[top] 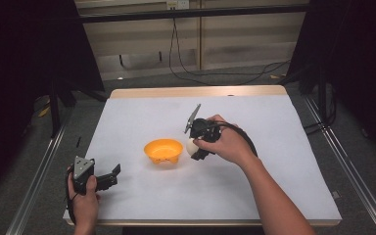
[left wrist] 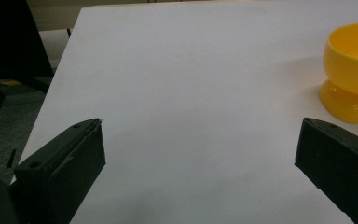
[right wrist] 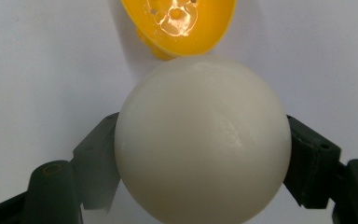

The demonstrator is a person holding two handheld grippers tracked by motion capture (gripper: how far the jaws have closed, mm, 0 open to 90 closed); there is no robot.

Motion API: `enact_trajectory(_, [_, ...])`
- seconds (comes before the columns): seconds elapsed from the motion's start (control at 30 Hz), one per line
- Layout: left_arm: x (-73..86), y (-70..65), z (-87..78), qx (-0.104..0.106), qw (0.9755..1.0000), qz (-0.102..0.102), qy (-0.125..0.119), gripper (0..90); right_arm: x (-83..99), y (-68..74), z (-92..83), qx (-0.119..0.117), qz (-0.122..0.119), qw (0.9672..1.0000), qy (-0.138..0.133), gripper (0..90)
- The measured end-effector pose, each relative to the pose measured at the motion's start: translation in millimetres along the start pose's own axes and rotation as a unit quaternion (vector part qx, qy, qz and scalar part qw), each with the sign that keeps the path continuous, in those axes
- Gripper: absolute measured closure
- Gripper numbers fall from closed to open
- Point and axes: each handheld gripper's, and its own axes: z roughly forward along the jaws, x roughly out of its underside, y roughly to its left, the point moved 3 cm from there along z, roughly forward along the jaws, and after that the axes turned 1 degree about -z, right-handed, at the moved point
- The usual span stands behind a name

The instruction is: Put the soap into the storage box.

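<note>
A yellow footed bowl (top: 163,151) stands near the middle of the white table top (top: 127,117). My right gripper (top: 195,148) is shut on a cream-white ball (top: 192,146), held just right of the bowl. In the right gripper view the ball (right wrist: 203,140) sits between both jaws, with the bowl (right wrist: 179,23) just beyond it. My left gripper (top: 108,177) rests near the table's front left corner, open, with nothing between its jaws. The left gripper view has the bowl (left wrist: 352,70) at the far right, beyond the jaws.
The table's wooden far edge (top: 196,91) runs along the back. Metal rails (top: 36,181) flank the table on both sides. Cables (top: 215,73) lie on the floor behind it.
</note>
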Motion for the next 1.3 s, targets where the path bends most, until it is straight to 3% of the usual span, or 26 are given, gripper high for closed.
enact_trajectory(0.03, [0.0, 0.1, 0.0, 0.0, 1.0, 0.001, 0.001, 1.2, -0.9, -1.2, 0.3, 0.001, -0.01, 0.9999, -0.003, 24.1])
enact_trajectory(0.07, [0.0, 0.1, 0.0, 0.0, 1.0, 0.001, 0.001, 1.2, -2.0, 0.0, -0.1, -0.001, -0.002, 1.0, -0.001, 24.1])
enact_trajectory(0.37, [0.1, -0.1, -0.2, -0.002, 1.0, 0.002, 0.001, 1.3, -12.9, -0.4, 2.0, -0.001, -0.017, 0.9998, -0.005, 24.1])
enact_trajectory(1.3, [0.1, 0.0, -0.7, -0.002, 1.0, 0.004, -0.001, 1.2, -42.9, 1.1, 12.4, -0.012, -0.03, 0.9995, -0.001, 24.1])
